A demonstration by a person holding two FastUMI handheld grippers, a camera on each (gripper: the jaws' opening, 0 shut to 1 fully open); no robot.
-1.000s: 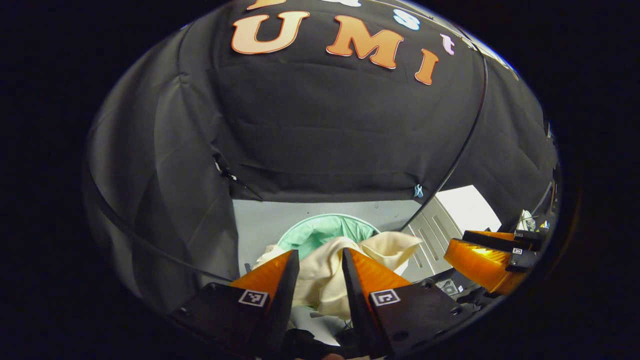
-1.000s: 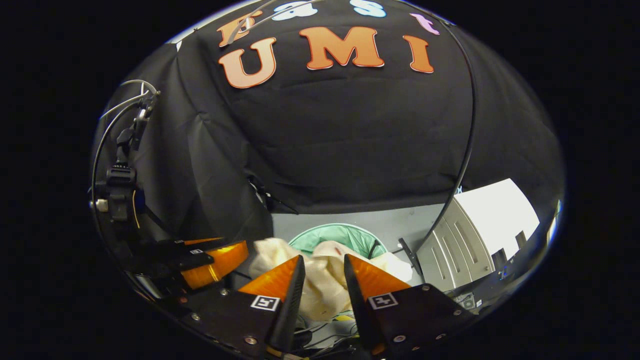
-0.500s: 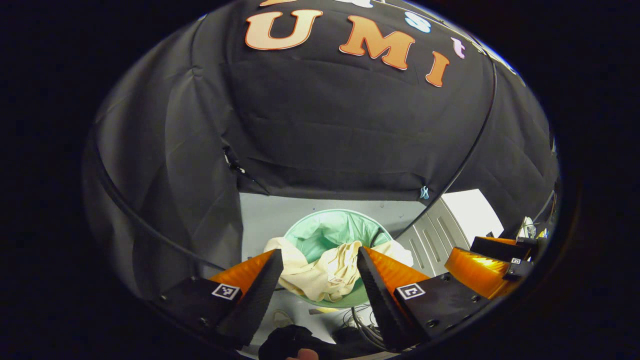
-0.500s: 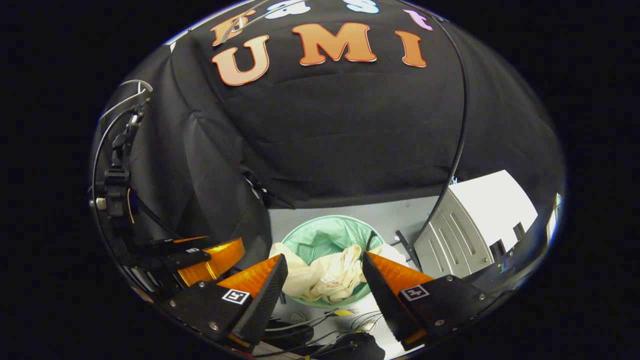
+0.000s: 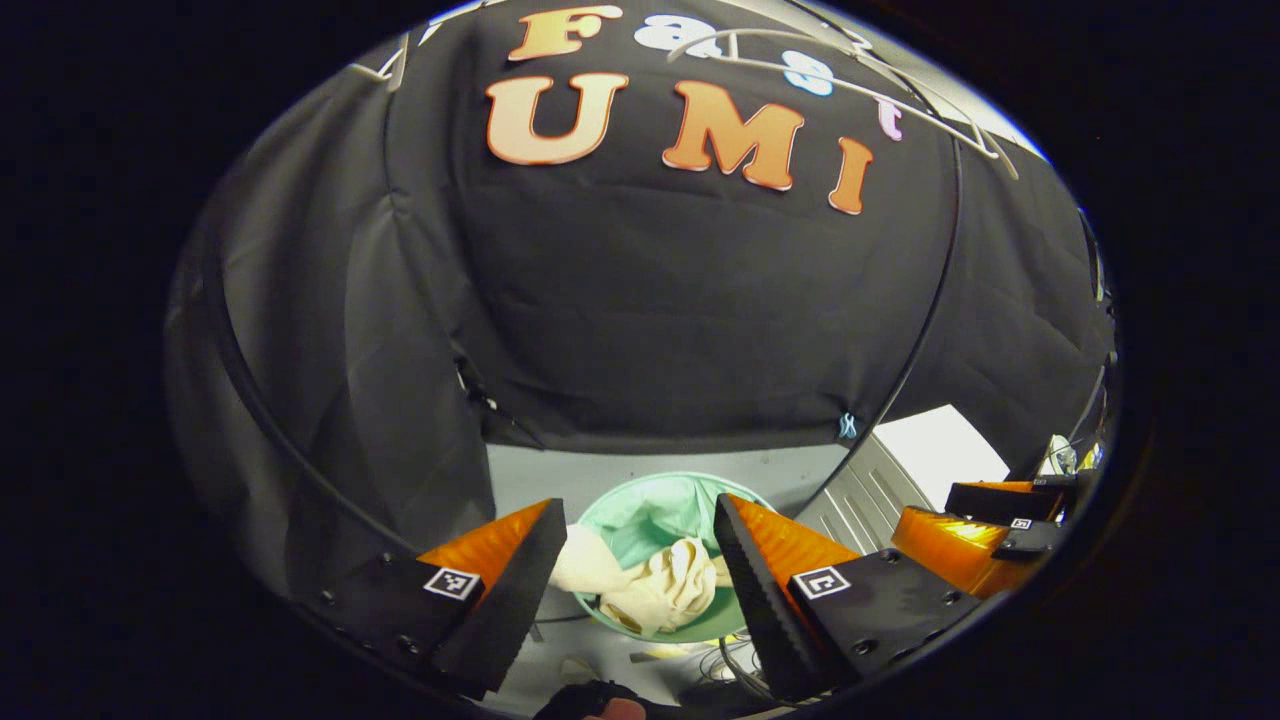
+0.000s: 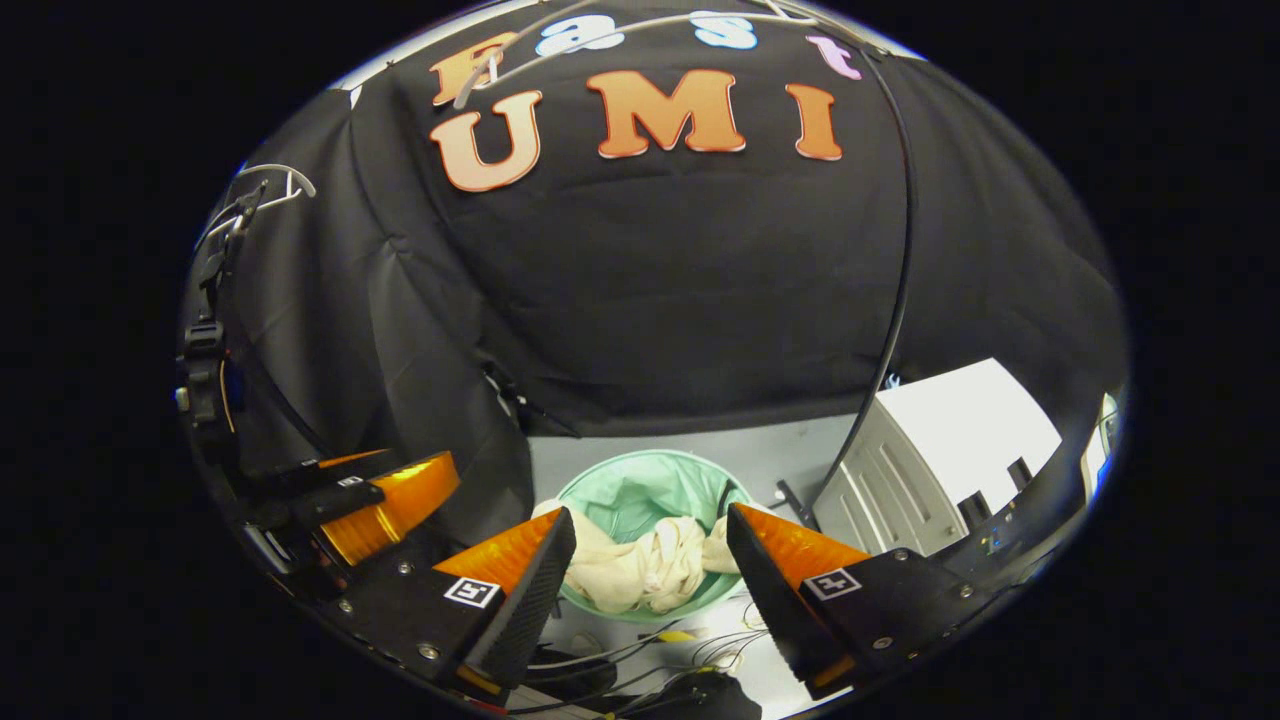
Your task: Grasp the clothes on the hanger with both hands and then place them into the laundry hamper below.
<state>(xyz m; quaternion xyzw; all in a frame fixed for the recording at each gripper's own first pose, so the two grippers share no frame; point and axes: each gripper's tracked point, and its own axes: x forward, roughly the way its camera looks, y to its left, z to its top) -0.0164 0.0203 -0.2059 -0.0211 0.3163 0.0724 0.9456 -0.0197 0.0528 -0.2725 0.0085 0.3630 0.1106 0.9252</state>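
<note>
The laundry hamper (image 6: 640,495), a round mint-green tub, is standing on the pale floor (image 6: 700,445) at the foot of the booth's wall, with a white slatted cabinet (image 6: 930,470) just beside it. The cream clothes (image 6: 640,570) are lying bunched inside the hamper, crowding its near rim, and one fold is draping over the rim's near-left edge. The hanger (image 5: 830,75), a thin pale one, is hanging bare high against the wall. By that showing, the task is looking all but finished: the garment is off the hanger and down in the hamper, and only the overhanging fold may be wanting a tuck.

The right gripper (image 6: 648,530) is hovering above the hamper with its orange fingers spread wide and holding nothing; the clothes are lying below and between them, well apart. The left gripper (image 5: 634,525) is hovering likewise, fingers wide and empty, the clothes (image 5: 655,590) below its gap. Loose cables (image 6: 690,640) are trailing on the floor by the hamper's near side.
</note>
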